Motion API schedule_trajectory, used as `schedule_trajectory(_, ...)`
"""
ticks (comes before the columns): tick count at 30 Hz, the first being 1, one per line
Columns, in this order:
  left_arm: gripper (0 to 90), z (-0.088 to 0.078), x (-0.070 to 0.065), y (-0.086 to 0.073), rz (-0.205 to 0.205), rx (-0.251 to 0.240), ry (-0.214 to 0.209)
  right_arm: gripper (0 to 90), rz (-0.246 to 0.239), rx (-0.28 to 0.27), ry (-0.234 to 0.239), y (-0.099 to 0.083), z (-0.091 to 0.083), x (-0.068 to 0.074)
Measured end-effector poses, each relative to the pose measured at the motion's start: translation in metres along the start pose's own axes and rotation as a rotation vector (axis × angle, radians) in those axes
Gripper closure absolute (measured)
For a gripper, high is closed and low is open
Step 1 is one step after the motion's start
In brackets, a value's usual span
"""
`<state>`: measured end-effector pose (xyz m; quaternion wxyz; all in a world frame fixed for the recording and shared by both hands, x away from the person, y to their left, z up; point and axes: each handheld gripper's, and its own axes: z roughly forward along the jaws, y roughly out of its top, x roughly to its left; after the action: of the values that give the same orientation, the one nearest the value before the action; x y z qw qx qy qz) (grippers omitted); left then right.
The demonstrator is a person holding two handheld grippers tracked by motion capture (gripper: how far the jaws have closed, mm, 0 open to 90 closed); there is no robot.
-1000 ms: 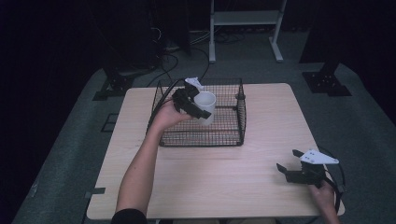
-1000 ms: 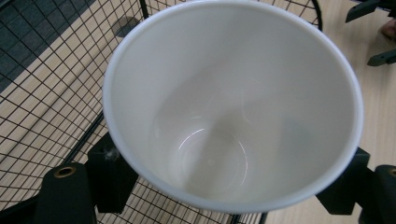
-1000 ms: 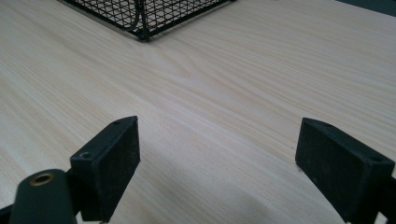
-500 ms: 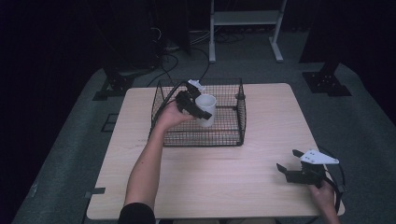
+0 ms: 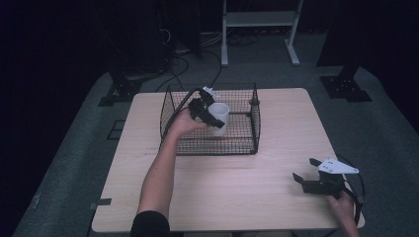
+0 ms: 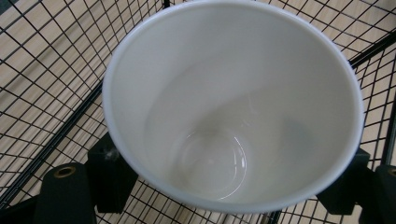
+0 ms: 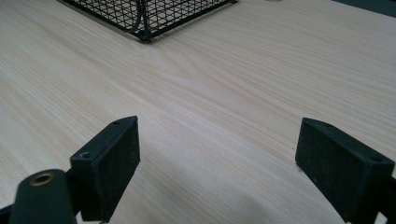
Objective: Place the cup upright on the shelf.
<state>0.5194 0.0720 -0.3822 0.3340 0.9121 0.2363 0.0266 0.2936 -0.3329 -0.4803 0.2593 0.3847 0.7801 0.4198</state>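
Note:
A white cup [image 5: 221,111] hangs upright inside the black wire basket [image 5: 207,148] at the back middle of the table. My left gripper [image 5: 212,119] is shut on it, reaching in from the basket's left side. In the left gripper view I look straight down into the empty cup [image 6: 233,107], with a black pad [image 6: 109,175] pressed against each side of it and the basket mesh [image 6: 46,84] beneath. My right gripper [image 5: 305,169] rests low near the table's front right corner, open; its view shows the two pads [image 7: 116,158] wide apart over bare wood.
The light wooden table [image 5: 222,187] stands on grey carpet. A corner of the basket [image 7: 154,14] lies ahead and to the left in the right gripper view. Dark stands and a white frame [image 5: 257,19] sit behind the table.
My left hand has lowered the cup deeper into the basket, towards me in the high view. The right gripper has not moved.

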Motion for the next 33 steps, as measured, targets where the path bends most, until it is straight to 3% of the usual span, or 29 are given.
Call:
schedule_trajectory(23,21.1,0.026,0.007,-0.006,-0.018,0.091,-0.011,13.1,-0.002,-0.004,0.003,0.0,-0.001,0.0)
schedule_trajectory(25,21.1,0.026,0.008,-0.007,-0.027,0.079,-0.014,13.1,-0.002,-0.004,0.003,0.0,0.0,0.0)
schedule_trajectory(33,19.5,0.024,0.007,-0.011,-0.02,0.109,-0.011,13.1,-0.003,-0.003,0.003,0.0,0.0,0.0)
